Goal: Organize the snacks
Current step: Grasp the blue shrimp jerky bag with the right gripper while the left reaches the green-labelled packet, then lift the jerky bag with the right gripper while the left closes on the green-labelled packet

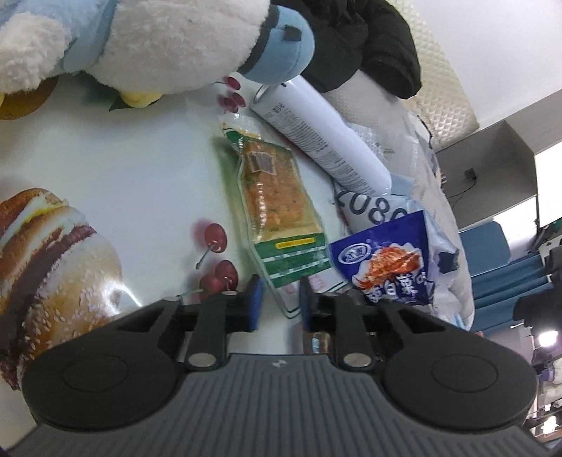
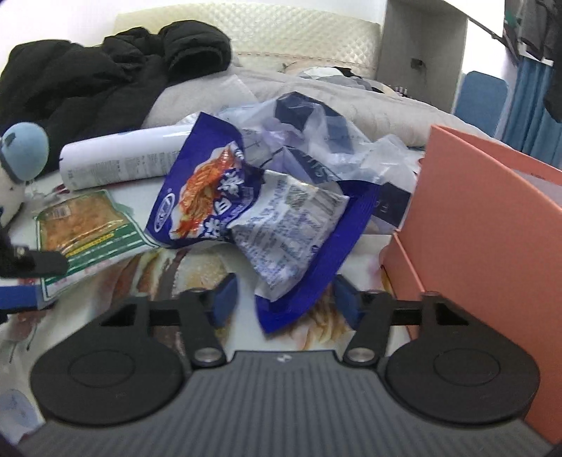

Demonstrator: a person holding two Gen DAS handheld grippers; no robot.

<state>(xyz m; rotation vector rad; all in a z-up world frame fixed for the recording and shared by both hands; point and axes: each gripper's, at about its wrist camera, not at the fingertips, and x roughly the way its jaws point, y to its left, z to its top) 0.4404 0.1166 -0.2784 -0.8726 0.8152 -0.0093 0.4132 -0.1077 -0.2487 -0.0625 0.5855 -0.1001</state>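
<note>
Plush toy (image 1: pixel 168 45), white and pale blue, at table's far edge. Black jacket (image 2: pixel 105 73) heaped behind on quilted bedding (image 2: pixel 316 31). Tablecloth (image 1: pixel 105 168) printed with burgers and cherries. Blue curtain (image 2: pixel 527 91) at right.

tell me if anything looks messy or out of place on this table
Yes. The blue snack bag lies crumpled and folded over, on a loose clear plastic bag. A white can lies on its side behind the green cracker packet, beside a plush toy.
</note>
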